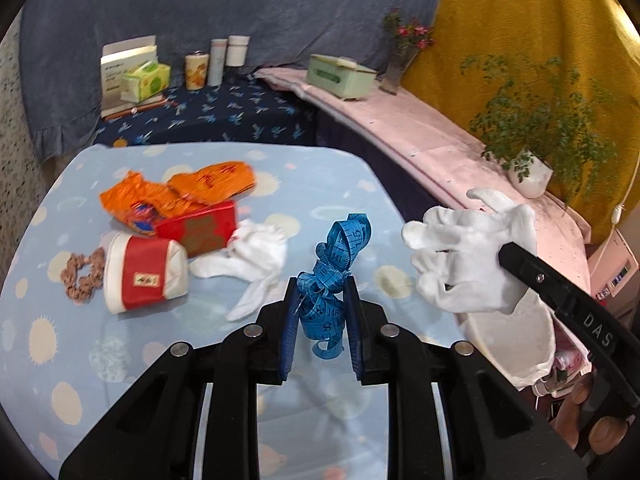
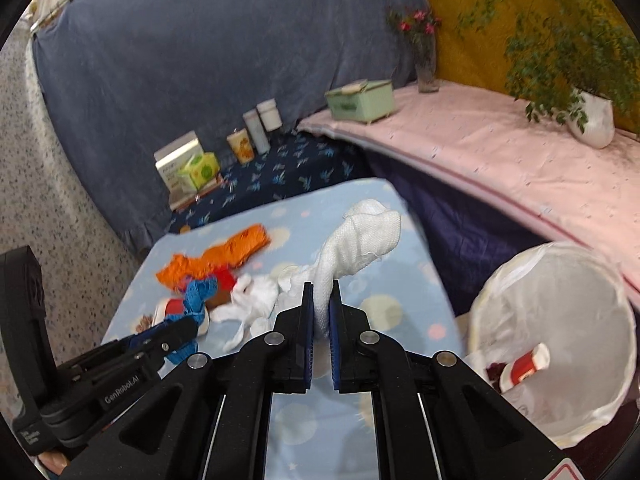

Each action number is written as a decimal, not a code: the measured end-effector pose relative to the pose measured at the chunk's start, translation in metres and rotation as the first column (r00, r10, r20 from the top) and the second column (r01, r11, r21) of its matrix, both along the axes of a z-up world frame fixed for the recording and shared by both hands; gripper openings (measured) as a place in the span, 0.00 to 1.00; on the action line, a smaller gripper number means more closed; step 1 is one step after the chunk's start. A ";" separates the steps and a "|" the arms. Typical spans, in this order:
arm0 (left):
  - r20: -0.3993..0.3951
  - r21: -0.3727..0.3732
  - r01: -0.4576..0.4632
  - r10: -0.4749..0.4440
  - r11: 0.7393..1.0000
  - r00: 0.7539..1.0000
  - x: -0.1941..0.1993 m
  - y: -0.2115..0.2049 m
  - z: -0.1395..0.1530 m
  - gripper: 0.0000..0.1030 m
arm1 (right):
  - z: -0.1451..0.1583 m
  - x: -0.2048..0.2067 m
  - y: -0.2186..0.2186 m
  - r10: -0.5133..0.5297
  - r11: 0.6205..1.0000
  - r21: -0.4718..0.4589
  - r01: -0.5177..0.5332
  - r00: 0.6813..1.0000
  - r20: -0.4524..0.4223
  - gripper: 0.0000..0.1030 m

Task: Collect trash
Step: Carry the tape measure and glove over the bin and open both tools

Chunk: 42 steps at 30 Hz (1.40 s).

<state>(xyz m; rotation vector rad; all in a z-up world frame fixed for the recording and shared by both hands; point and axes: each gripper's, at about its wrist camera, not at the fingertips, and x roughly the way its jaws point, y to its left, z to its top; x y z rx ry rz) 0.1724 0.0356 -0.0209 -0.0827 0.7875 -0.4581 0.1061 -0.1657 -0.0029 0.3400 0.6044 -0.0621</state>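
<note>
My left gripper (image 1: 321,284) is shut on a crumpled blue tape measure (image 1: 336,276) and holds it above the light blue table (image 1: 80,344); both show in the right wrist view, the gripper (image 2: 188,328) and the tape measure (image 2: 196,296). My right gripper (image 2: 321,288) is shut on a white glove (image 2: 356,240), also seen in the left wrist view (image 1: 468,256), held above the table's right edge near the white-lined trash bin (image 2: 560,280). Orange wrappers (image 1: 176,192), a red packet (image 1: 196,228), a red-and-white cup (image 1: 144,276) and a second white glove (image 1: 252,256) lie on the table.
A brown scrunchie (image 1: 82,276) lies left of the cup. The bin holds a red-and-white cup (image 2: 524,366). Behind stand a tissue box (image 1: 144,80), bottles (image 1: 236,50), a green box (image 1: 340,74), a flower vase (image 1: 396,68) and a potted plant (image 1: 528,172) on a pink shelf.
</note>
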 end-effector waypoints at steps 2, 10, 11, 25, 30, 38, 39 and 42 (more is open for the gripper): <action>0.016 0.000 0.022 -0.022 1.000 1.000 -0.006 -0.012 0.008 0.20 | 0.009 -0.009 -0.014 -0.024 1.000 0.005 0.024 1.000 0.019 0.07; 0.056 0.013 0.100 -0.101 0.995 0.993 -0.025 -0.061 0.027 0.20 | 0.025 -0.038 -0.058 -0.100 0.995 0.005 0.100 0.994 0.054 0.07; 0.060 0.015 0.110 -0.110 0.994 0.992 -0.028 -0.067 0.029 0.20 | 0.025 -0.041 -0.062 -0.108 0.994 0.005 0.108 0.993 0.056 0.07; 0.078 0.049 0.248 -0.251 0.968 0.965 -0.059 -0.148 0.032 0.20 | 0.017 -0.079 -0.122 -0.212 0.977 0.026 0.211 0.976 0.054 0.07; 0.073 0.066 0.287 -0.291 0.956 0.954 -0.066 -0.173 0.028 0.20 | 0.010 -0.088 -0.140 -0.241 0.970 0.036 0.240 0.969 0.042 0.07; 0.053 0.077 0.334 -0.338 0.940 0.940 -0.071 -0.202 0.019 0.21 | -0.007 -0.098 -0.165 -0.280 0.959 0.052 0.279 0.960 0.017 0.07; 0.049 0.079 0.338 -0.343 0.938 0.938 -0.071 -0.205 0.017 0.21 | -0.009 -0.098 -0.168 -0.283 0.958 0.054 0.282 0.959 0.014 0.07; 0.037 0.084 0.351 -0.355 0.933 0.934 -0.070 -0.213 0.012 0.21 | -0.015 -0.099 -0.172 -0.292 0.955 0.059 0.291 0.957 0.005 0.07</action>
